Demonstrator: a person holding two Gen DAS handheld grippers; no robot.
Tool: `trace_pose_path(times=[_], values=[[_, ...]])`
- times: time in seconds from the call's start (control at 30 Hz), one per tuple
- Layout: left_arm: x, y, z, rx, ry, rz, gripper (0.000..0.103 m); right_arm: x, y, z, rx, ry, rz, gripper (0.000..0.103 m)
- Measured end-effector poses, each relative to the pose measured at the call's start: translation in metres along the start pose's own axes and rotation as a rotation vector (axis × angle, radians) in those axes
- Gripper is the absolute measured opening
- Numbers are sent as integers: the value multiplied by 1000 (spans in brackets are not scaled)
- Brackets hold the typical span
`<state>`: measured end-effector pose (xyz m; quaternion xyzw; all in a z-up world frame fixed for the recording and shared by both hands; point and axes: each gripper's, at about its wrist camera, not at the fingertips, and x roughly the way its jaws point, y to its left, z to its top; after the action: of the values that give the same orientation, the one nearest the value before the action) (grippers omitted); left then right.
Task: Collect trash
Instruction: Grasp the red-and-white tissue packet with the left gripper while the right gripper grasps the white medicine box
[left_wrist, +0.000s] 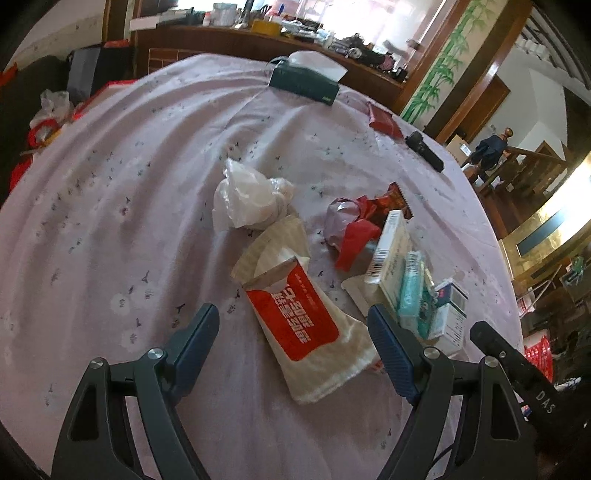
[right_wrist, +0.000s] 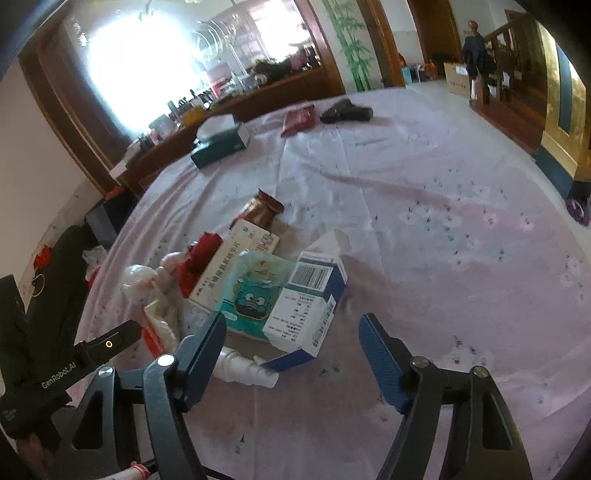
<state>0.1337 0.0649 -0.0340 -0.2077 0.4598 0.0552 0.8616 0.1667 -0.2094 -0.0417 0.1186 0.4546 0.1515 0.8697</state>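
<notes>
A heap of trash lies on the pink flowered tablecloth (left_wrist: 110, 221). My left gripper (left_wrist: 291, 314) is open, its fingers either side of a beige and red tissue pack (left_wrist: 314, 347) without touching it. Beyond lie a crumpled white plastic bag (left_wrist: 247, 199), a red and silver wrapper (left_wrist: 351, 225) and a white medicine box (left_wrist: 391, 251). My right gripper (right_wrist: 293, 321) is open over a blue and white carton (right_wrist: 310, 295), its pads apart from it. A teal cartoon packet (right_wrist: 255, 291) leans on the carton, and a small white bottle (right_wrist: 243, 369) lies by the left finger.
A dark green tissue box (left_wrist: 303, 83) stands at the far side of the table, with a red packet (left_wrist: 384, 120) and a black device (left_wrist: 424, 149) near the right edge. A cluttered wooden sideboard (left_wrist: 240, 40) runs behind. The two grippers are close side by side.
</notes>
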Motion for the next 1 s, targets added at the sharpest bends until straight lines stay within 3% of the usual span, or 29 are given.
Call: trace_pose_path(times=[0.13,0.53,0.6,0.73,0.8,1.0], values=[[15,7,4,-33,32,-1,81,17,-2,2,5,37,4,62],[44,9,15,-52,98,-24,77,46,-6,10,51,69,-14,62],[44,8,18,-55,87,-14,68,52,-4,9,44,78,-17,62],[44,9,19,-64,88,-16,60,54,0,6,20,79,-29,51],[43,9,18,-52,85,-13,52,51,-1,4,19,75,-24,48],[35,10,11,-16,68,11,50,35,-12,-7,42,42,-19,42]])
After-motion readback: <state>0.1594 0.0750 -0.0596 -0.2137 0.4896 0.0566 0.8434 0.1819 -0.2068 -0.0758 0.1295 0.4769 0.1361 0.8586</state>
